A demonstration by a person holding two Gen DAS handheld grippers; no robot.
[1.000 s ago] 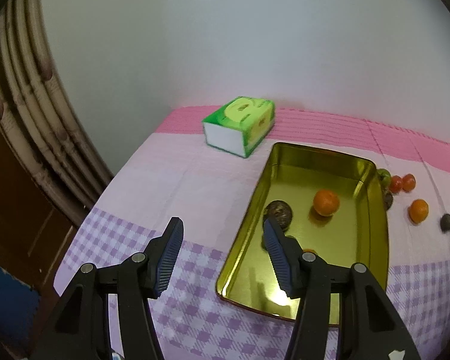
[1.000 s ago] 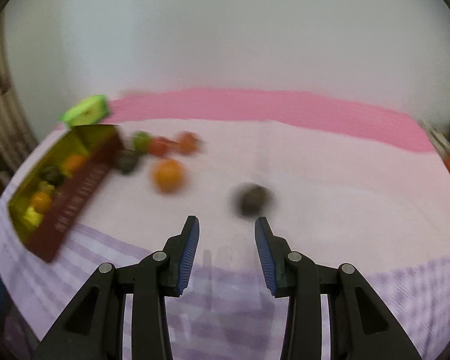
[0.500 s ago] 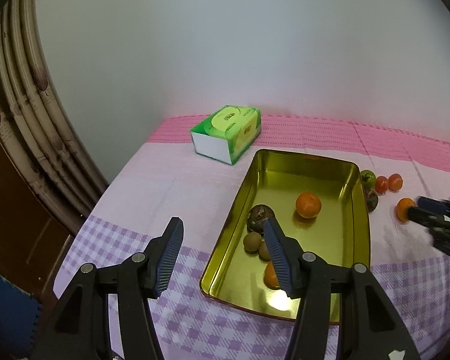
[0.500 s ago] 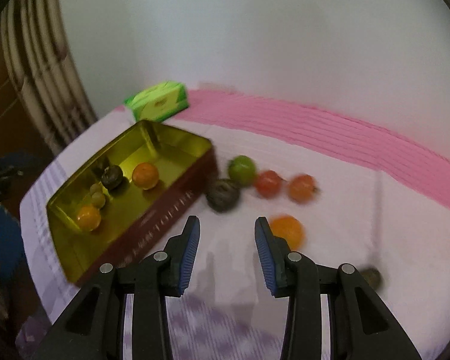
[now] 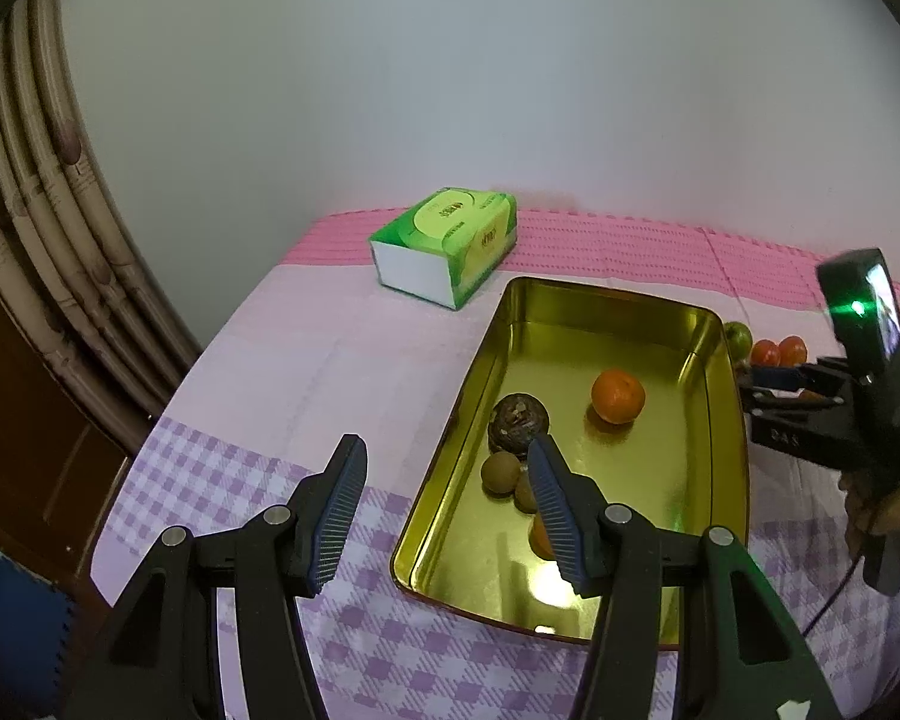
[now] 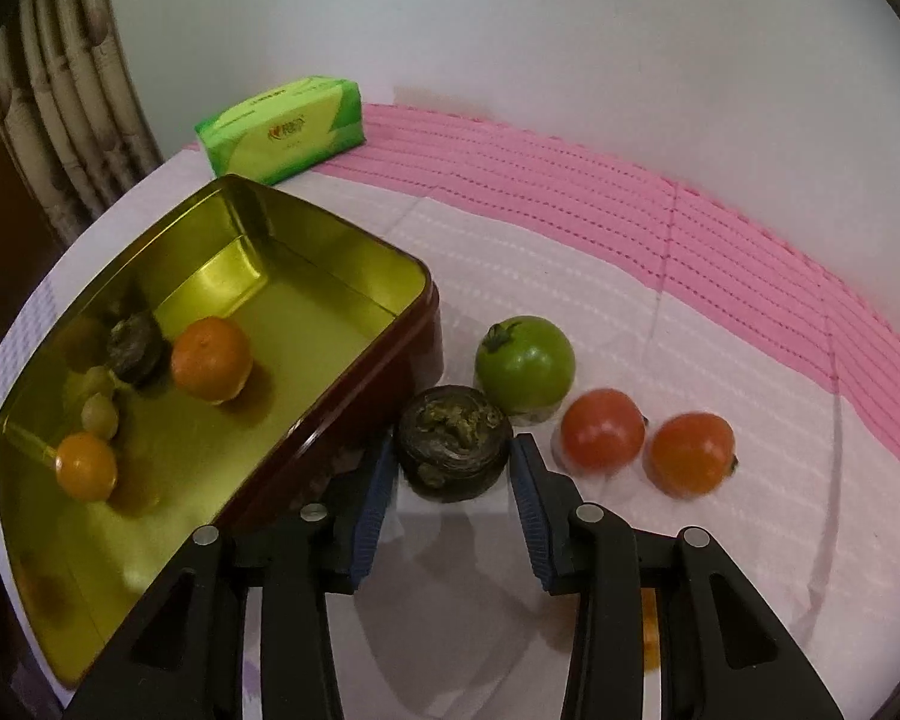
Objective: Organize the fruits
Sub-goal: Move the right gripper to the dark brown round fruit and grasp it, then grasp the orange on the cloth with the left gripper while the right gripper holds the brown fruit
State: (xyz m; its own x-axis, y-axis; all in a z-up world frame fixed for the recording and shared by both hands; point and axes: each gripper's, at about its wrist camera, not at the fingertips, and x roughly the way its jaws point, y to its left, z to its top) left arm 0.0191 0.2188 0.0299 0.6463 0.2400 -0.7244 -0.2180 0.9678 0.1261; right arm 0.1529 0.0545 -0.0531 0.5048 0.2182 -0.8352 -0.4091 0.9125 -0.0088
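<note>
Right wrist view: the right tongs (image 6: 450, 498) stand open around a dark wrinkled fruit (image 6: 455, 443) on the bench, one blue pad on either side, with a sliver of space showing at each; no pad clearly presses on it. That fruit sits just beside the red outer wall of the gold tin (image 6: 354, 384). Beyond it lies one green tomato (image 6: 525, 363), touching or nearly touching it, and to the right two red-orange tomatoes (image 6: 603, 431) side by side. A patch of orange shows under the right finger, too hidden to name.

Inside the tin, five fruits can be counted: one large orange (image 6: 211, 359), one dark wrinkled fruit (image 6: 135, 348) beside it, two small yellowish-brown round ones (image 6: 99, 414), and one small orange fruit (image 6: 86, 467) nearest the camera. One green tissue pack (image 6: 282, 129) lies behind the tin, near the wall.

In the left wrist view, the left tongs (image 5: 444, 510) hang open and empty above the near end of the tin, holding nothing. The right tongs appear at the right edge, low over the fruits outside the tin, with a hand (image 5: 888, 516) on the grip. The bench is covered by one cloth (image 5: 306, 360), pink along the wall side, pale in the middle, purple-checked toward the camera.
</note>
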